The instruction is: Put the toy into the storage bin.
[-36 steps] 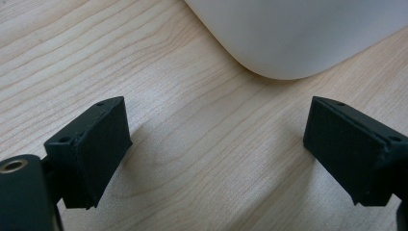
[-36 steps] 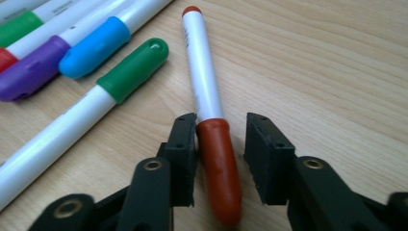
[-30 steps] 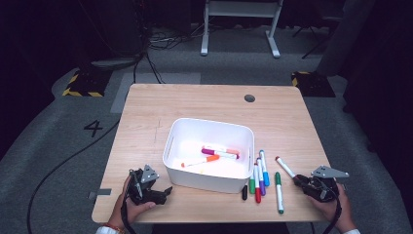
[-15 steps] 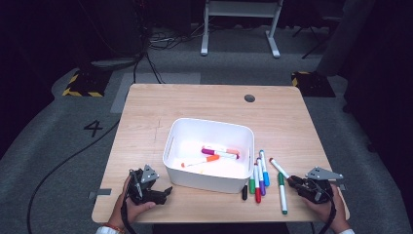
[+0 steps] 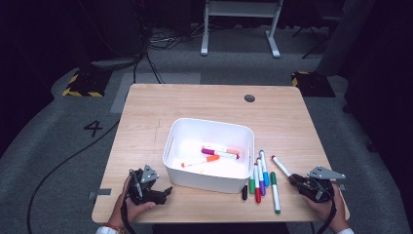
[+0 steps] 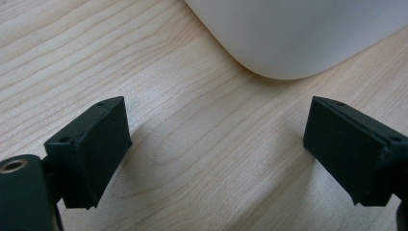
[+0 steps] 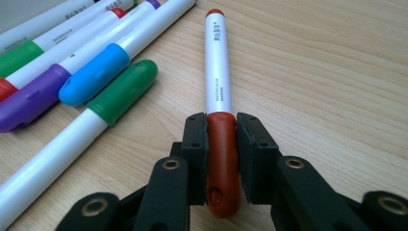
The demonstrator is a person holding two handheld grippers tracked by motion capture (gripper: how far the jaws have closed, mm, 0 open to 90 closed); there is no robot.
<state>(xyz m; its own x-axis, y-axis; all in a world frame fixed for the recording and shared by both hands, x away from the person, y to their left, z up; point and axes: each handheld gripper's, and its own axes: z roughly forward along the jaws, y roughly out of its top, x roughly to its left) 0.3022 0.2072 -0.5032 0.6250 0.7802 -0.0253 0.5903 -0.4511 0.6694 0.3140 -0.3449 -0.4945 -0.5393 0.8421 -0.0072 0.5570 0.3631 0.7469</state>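
A white marker with a red cap point(image 7: 219, 72) lies on the wooden table point(image 5: 204, 102), right of a white bin point(image 5: 212, 122). My right gripper point(image 7: 222, 144) is shut on that cap; in the high view it point(image 5: 294, 179) sits near the front right corner with the marker point(image 5: 281, 165) pointing away to the left. My left gripper point(image 6: 216, 149) stands open on the bare wood with nothing between its black jaws, just short of the bin's rounded corner point(image 6: 298, 33). From above it point(image 5: 165, 191) rests at the front left, beside the bin.
Two markers point(image 5: 220, 150) lie inside the bin. Several capped markers, green, red, purple and blue point(image 5: 262, 173), lie side by side between the bin and my right gripper, close left of the held one point(image 7: 96, 72). A small black cap point(image 5: 244, 192) lies near the front edge.
My right gripper slid a little to the left and took hold of the red cap, nudging that marker slightly. The left gripper has stayed put.
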